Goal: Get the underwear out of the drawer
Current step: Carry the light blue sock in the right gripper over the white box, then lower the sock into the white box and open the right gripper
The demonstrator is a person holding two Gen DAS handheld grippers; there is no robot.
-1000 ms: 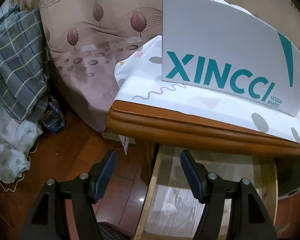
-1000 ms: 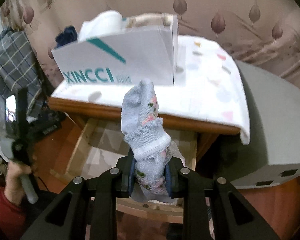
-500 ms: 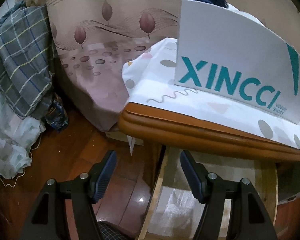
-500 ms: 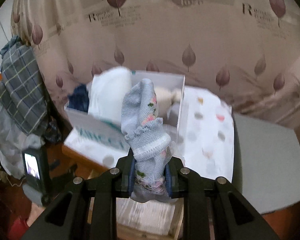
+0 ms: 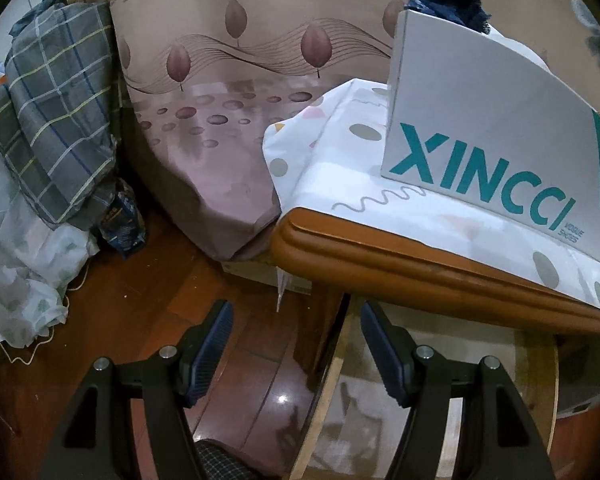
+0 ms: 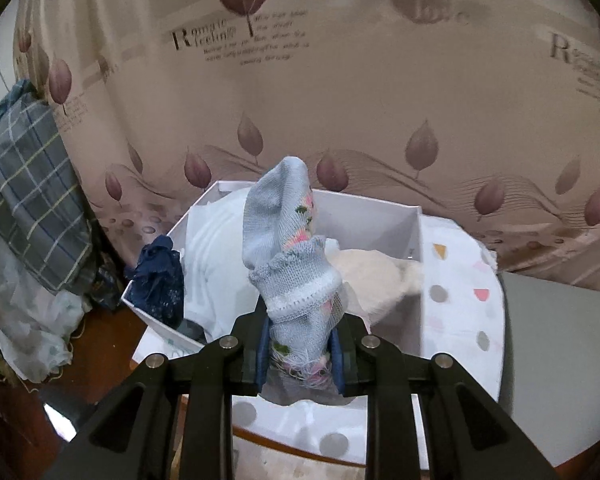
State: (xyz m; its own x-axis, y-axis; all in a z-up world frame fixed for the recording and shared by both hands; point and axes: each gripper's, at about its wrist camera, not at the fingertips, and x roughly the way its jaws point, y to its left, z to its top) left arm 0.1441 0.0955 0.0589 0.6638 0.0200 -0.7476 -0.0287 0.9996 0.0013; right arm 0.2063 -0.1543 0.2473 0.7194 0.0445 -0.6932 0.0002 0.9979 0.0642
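Between the pads of the right claw (image 6: pixel 302 354), a pale blue knit piece of underwear (image 6: pixel 290 264) is pinched, standing up above the white box (image 6: pixel 384 216) on the counter (image 5: pixel 380 256). Lower down, the left claw (image 5: pixel 296 344) hangs spread over the open drawer (image 5: pixel 420 400) under the counter's front edge. Inside the box lie white and navy clothes (image 6: pixel 160 280).

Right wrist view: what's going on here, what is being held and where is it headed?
The right gripper is shut on a light blue knitted garment with pink floral pattern, held above the white XINCCI shoe box on the cloth-covered wooden cabinet. The box already holds a dark navy fabric bundle and white cloth. The left gripper hangs open and empty over the open wooden drawer.
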